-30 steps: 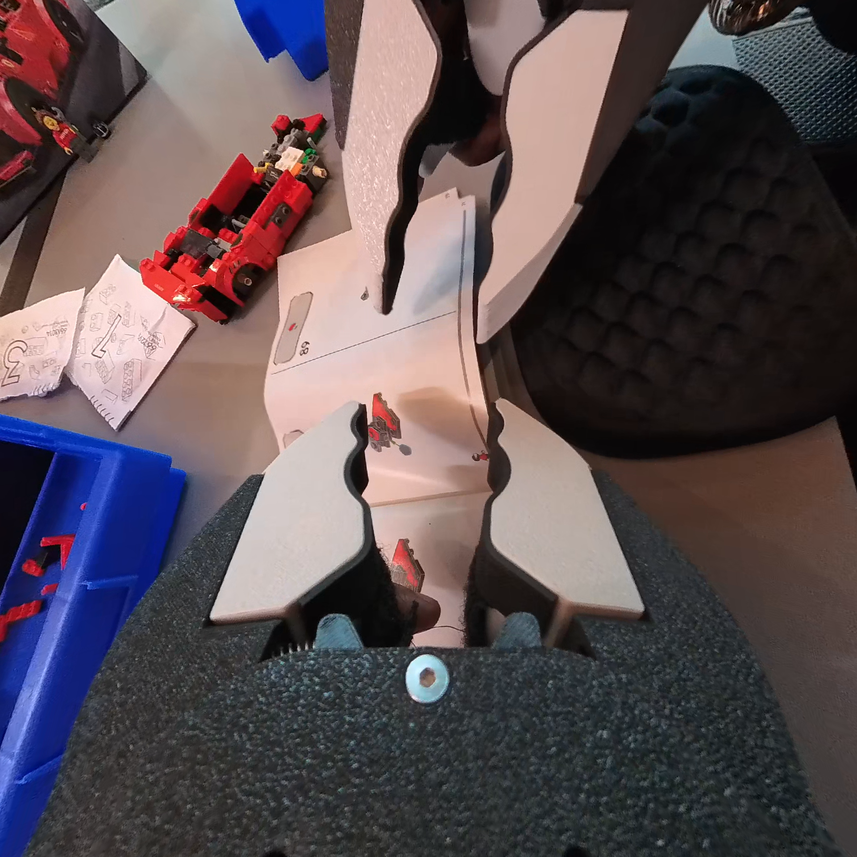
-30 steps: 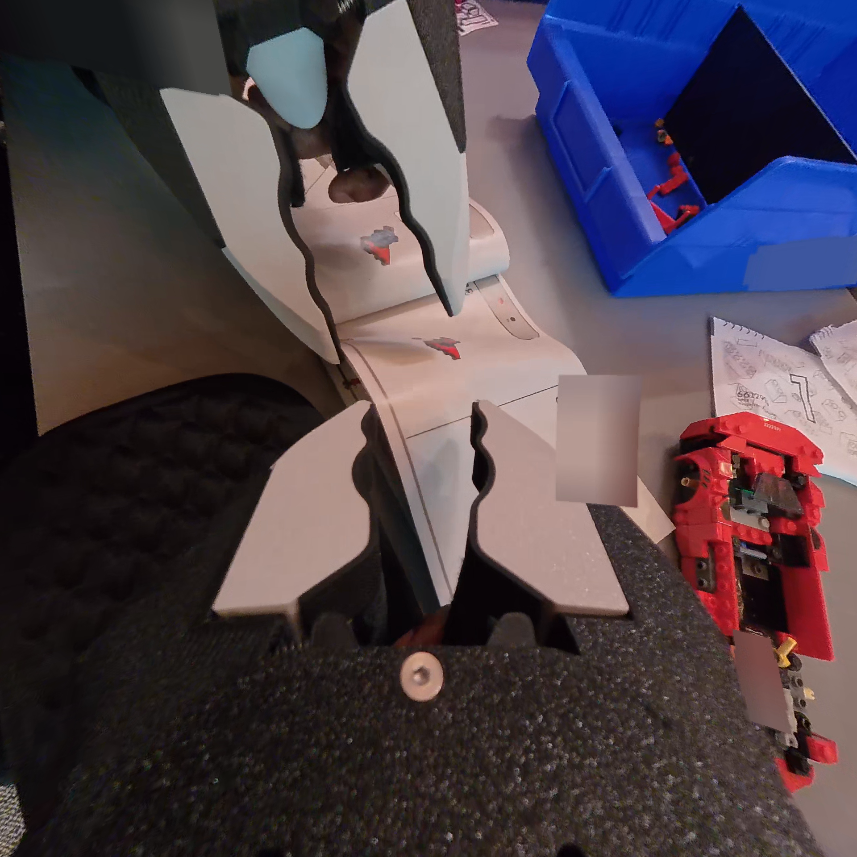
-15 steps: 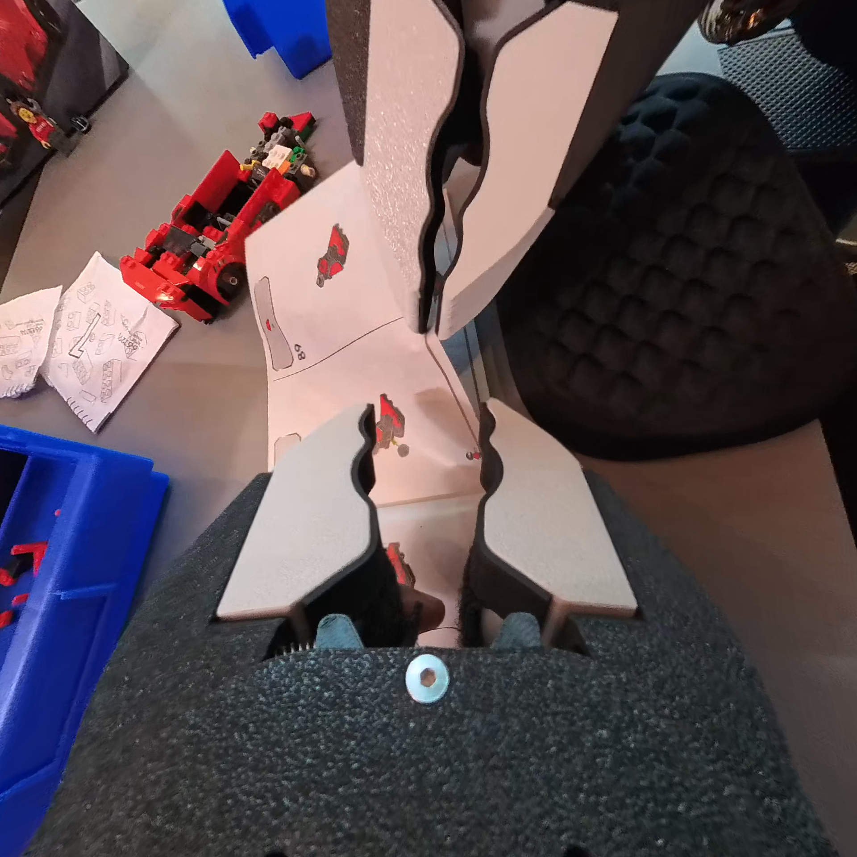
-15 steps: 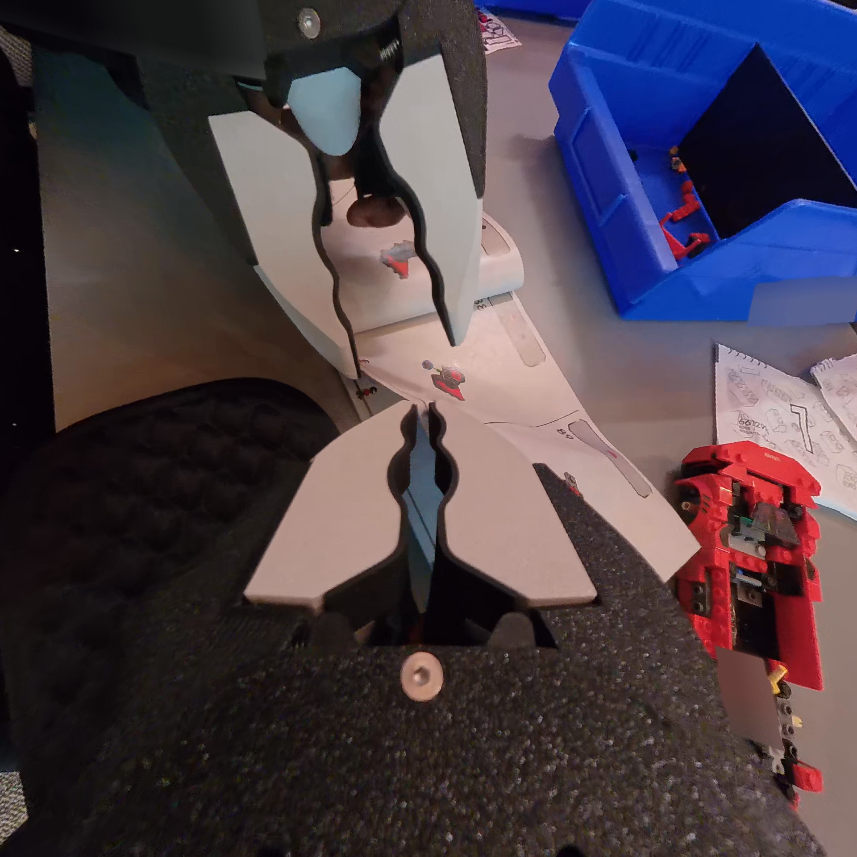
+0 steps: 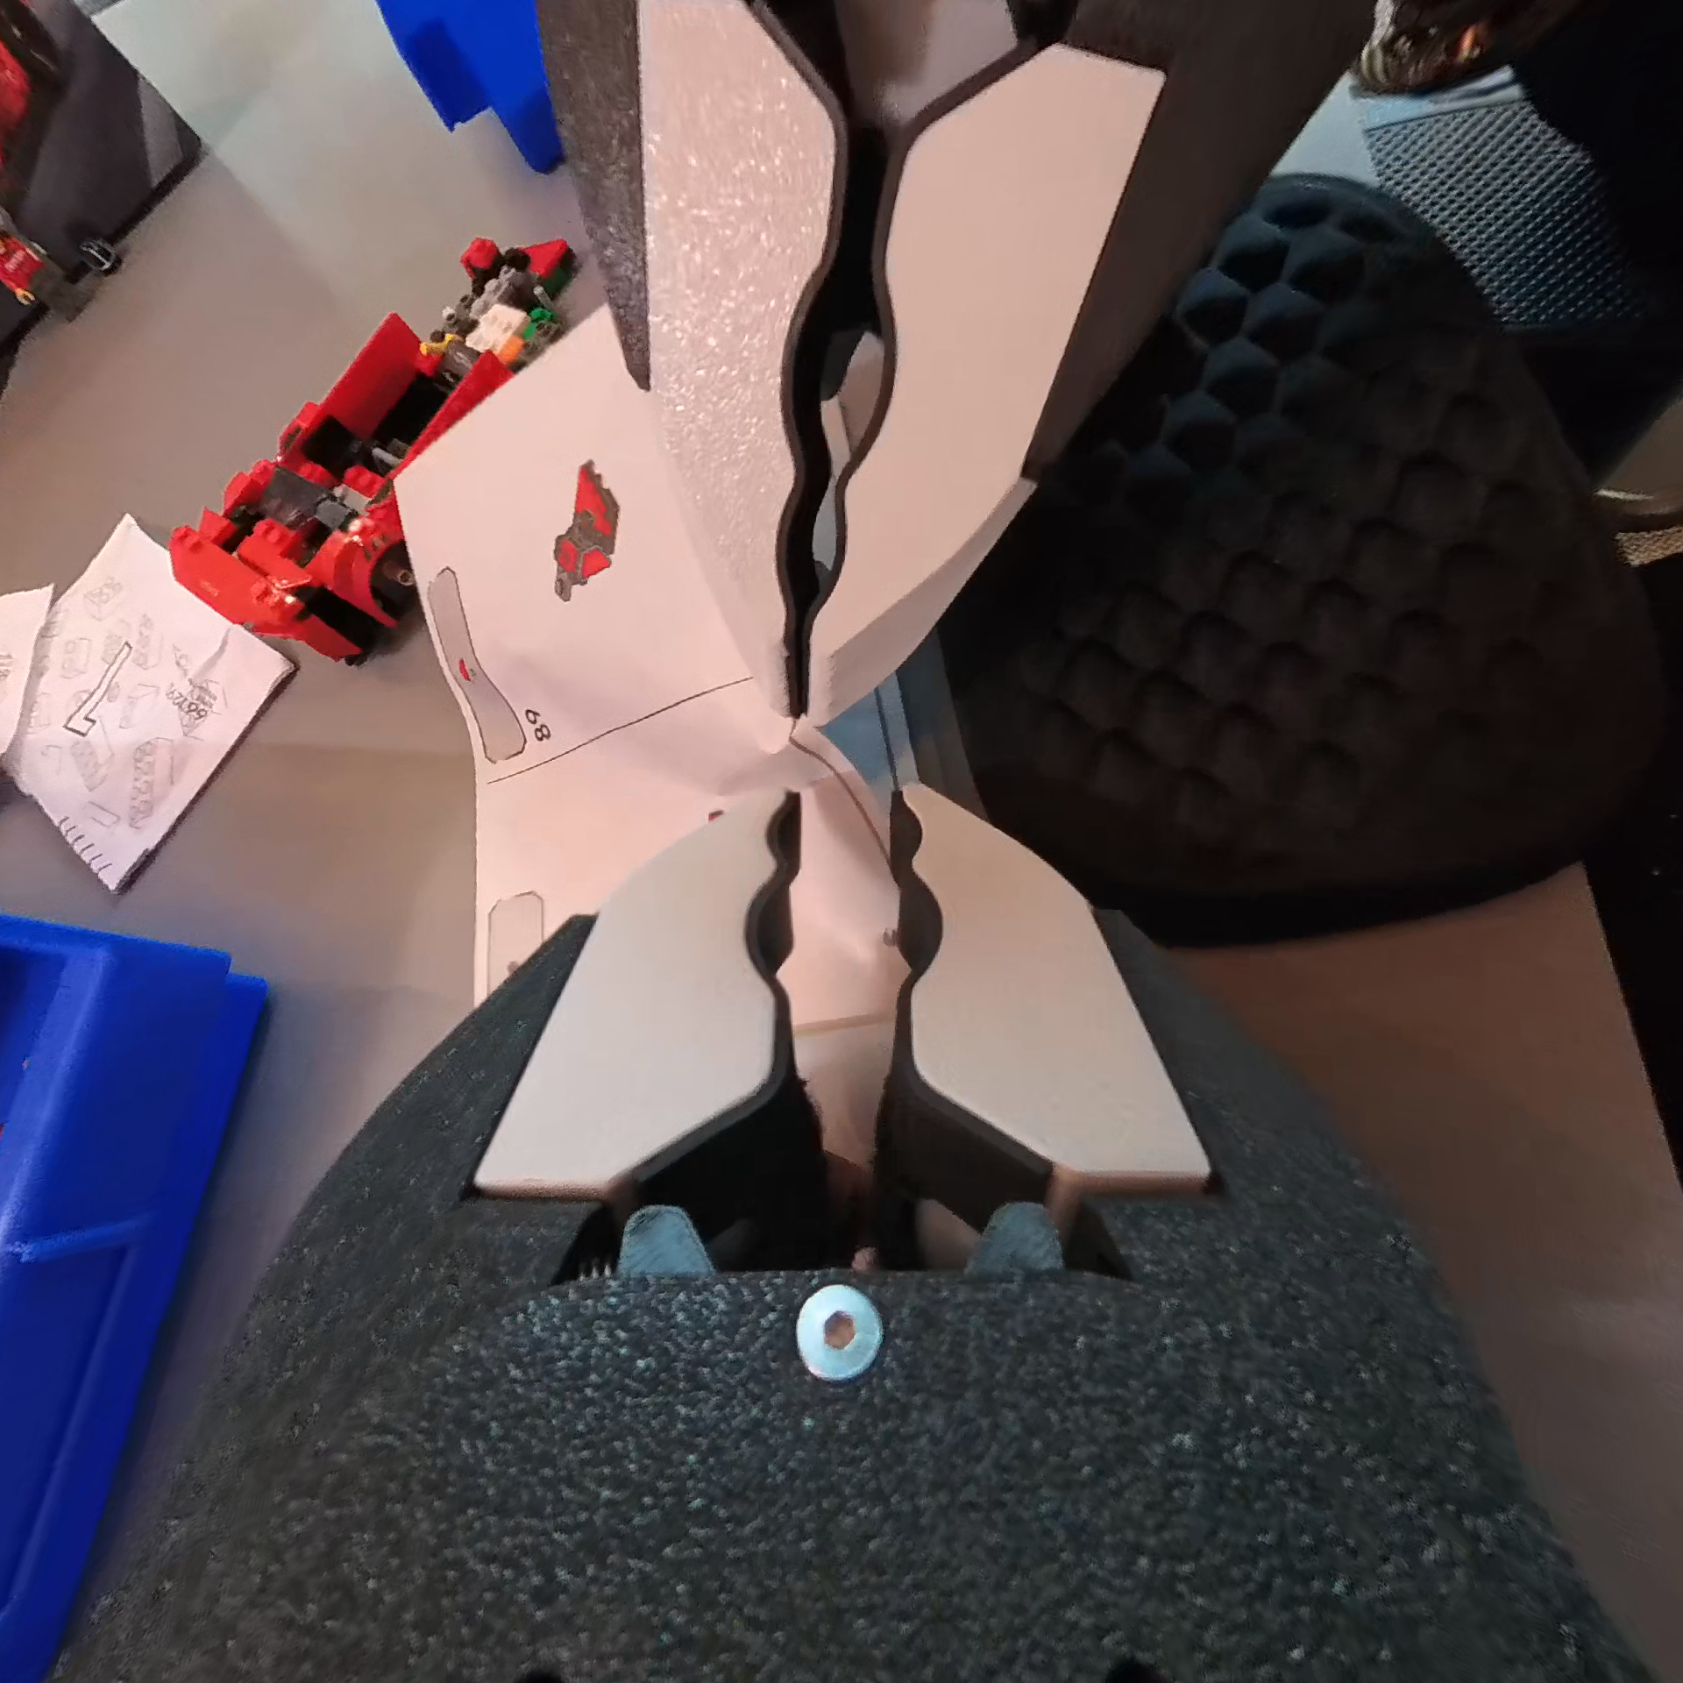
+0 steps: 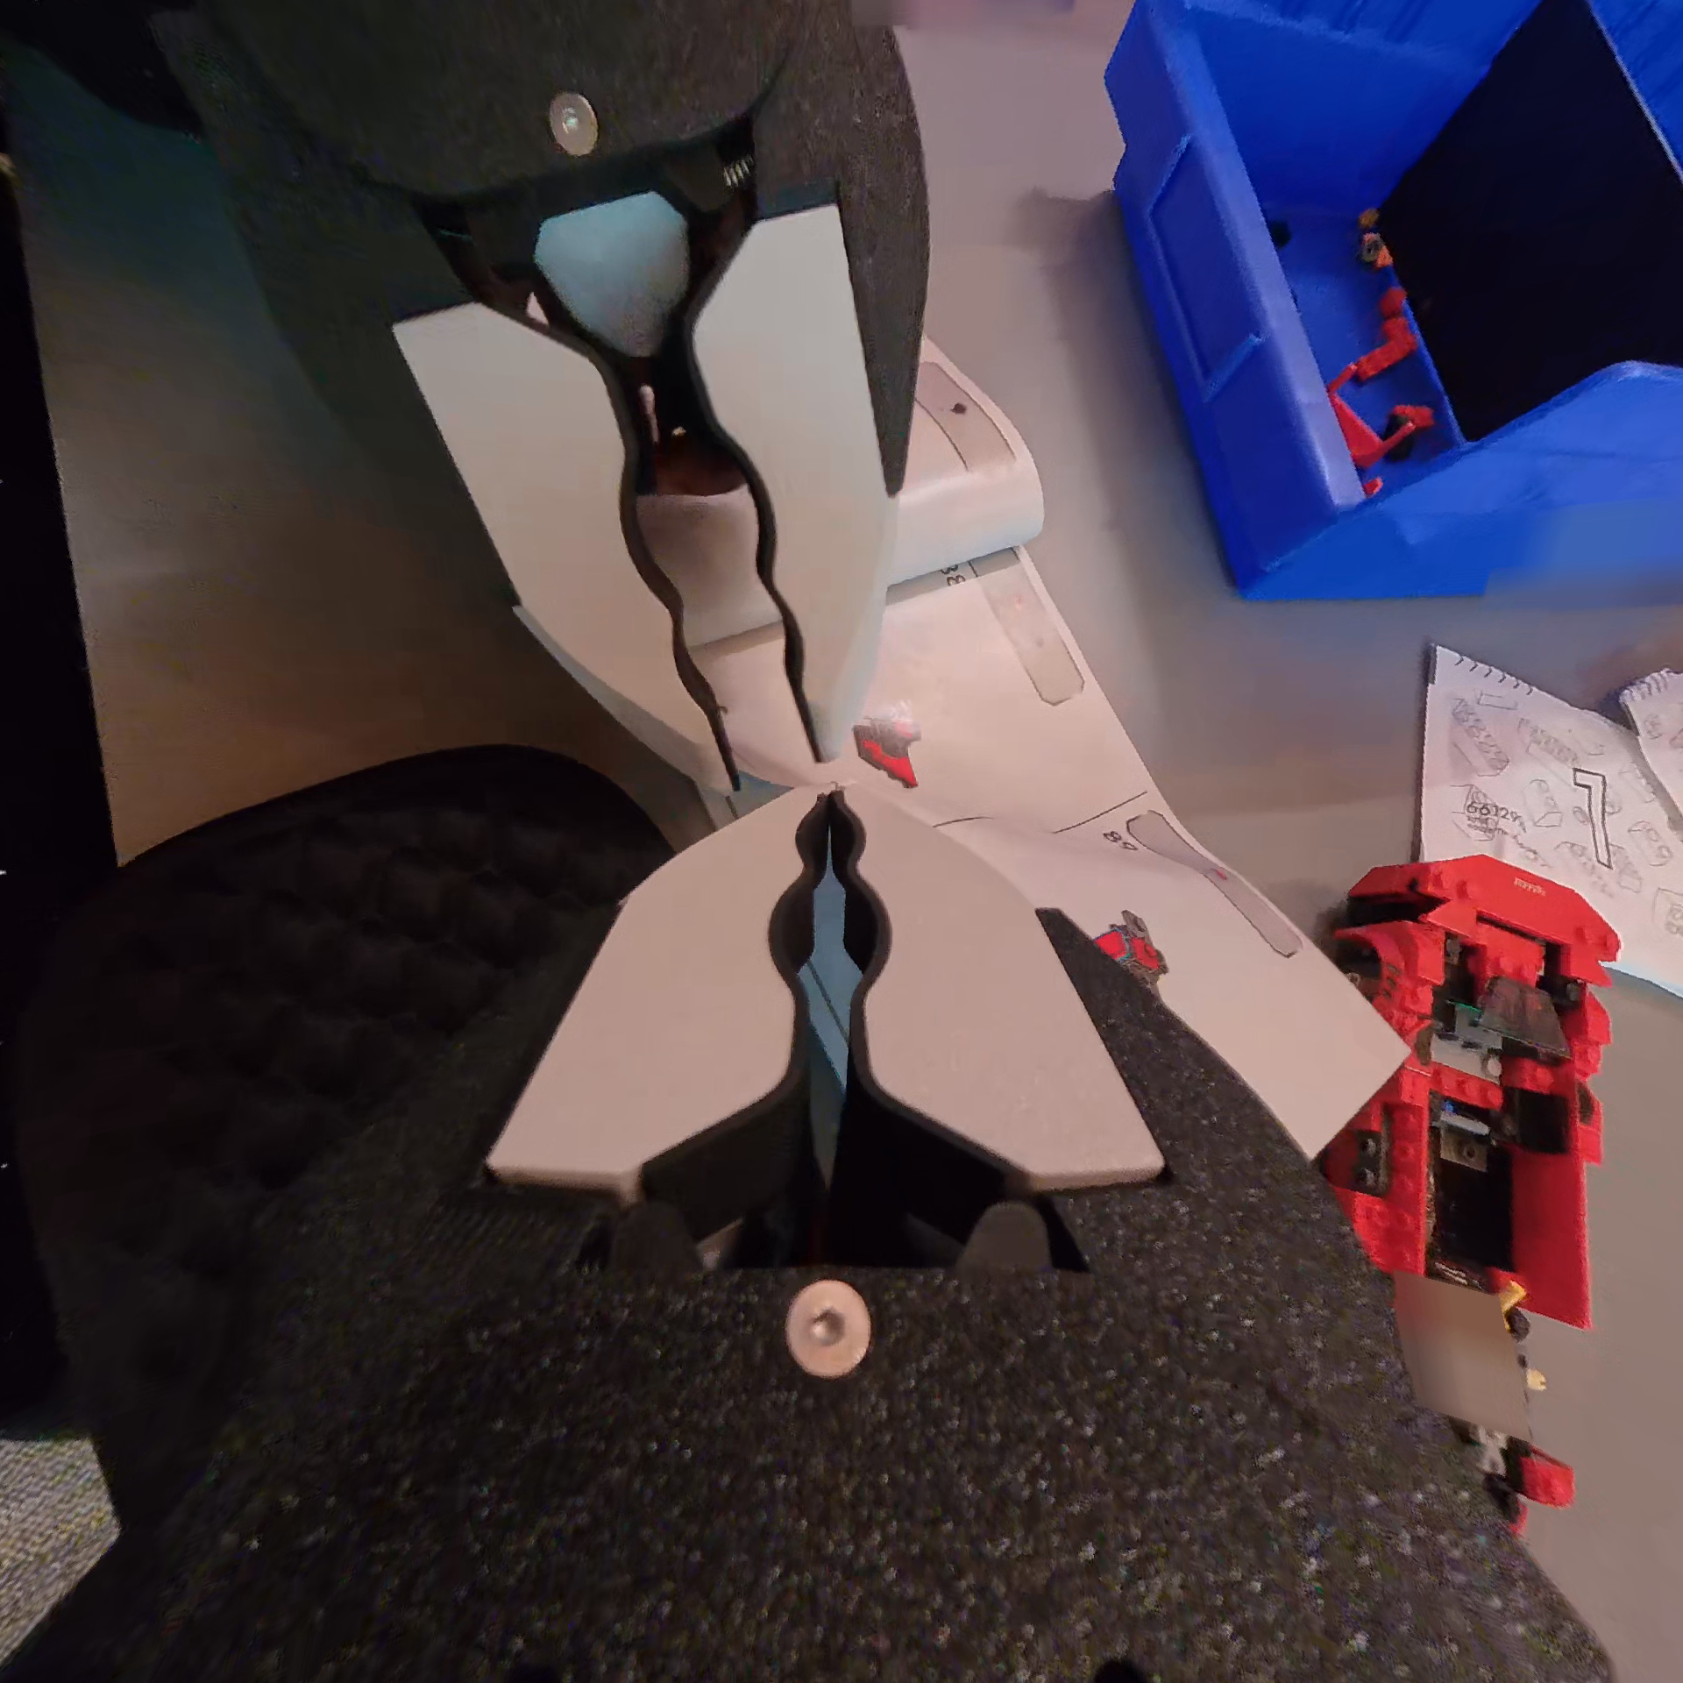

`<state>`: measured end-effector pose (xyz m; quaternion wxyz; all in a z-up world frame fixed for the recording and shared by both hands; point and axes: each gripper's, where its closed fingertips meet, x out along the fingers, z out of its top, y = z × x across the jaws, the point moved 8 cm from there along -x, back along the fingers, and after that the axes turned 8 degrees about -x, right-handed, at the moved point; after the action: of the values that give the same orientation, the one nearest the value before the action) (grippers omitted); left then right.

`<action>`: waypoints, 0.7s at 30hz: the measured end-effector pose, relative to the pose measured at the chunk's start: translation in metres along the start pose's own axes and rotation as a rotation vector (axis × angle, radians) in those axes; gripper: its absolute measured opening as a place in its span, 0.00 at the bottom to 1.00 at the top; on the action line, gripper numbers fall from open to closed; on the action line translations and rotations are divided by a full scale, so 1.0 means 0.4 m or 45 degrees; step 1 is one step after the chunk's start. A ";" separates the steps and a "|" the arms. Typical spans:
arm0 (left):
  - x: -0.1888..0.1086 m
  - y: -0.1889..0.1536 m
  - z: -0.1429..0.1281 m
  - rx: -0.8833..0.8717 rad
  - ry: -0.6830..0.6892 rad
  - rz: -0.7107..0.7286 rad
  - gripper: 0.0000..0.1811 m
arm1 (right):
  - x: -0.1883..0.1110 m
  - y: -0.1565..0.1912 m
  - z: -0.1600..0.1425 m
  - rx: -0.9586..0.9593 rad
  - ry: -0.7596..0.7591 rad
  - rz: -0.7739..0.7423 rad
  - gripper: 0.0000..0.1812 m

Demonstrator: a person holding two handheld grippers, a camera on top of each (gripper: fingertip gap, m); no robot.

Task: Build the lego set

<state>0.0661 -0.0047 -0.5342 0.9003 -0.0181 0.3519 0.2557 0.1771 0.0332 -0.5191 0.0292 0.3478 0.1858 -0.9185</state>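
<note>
The white instruction booklet (image 5: 592, 656) lies open at the table edge, with one page lifted and curved. My right gripper (image 6: 831, 800) is shut on the edge of that page; it also shows from above in the left wrist view (image 5: 800, 715). My left gripper (image 5: 842, 801) faces it tip to tip. Its jaws stand a narrow gap apart with the page running between them, and it shows in the right wrist view (image 6: 774, 770). A partly built red Lego car (image 5: 310, 537) lies on the grey table beside the booklet, also in the right wrist view (image 6: 1475, 1047).
A blue bin (image 6: 1275, 319) holds a few red parts (image 6: 1375, 401); its near wall shows in the left wrist view (image 5: 100, 1138). Torn white numbered bags (image 5: 137, 692) lie next to the car. A black quilted seat (image 5: 1320, 592) sits just off the table edge. Both grippers' tips are close together, under 4 cm apart. The partly built red Lego car (image 5: 310, 537) is about equally far from each gripper, around 20 cm. It turns up in the right wrist view (image 6: 1468, 976) as well.
My right gripper closed on the page edge and pulled the page up into a curve. My left gripper's jaws narrowed around the page, and the two grippers came tip to tip.
</note>
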 end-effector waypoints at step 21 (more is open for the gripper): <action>-0.006 0.023 -0.016 -0.264 -0.060 -0.228 0.03 | -0.005 0.005 -0.004 -0.041 0.089 0.019 0.00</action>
<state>0.0563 0.0009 -0.5362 0.9207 -0.1365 0.2995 0.2095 0.1798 0.0315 -0.5196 0.0350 0.3803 0.1989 -0.9025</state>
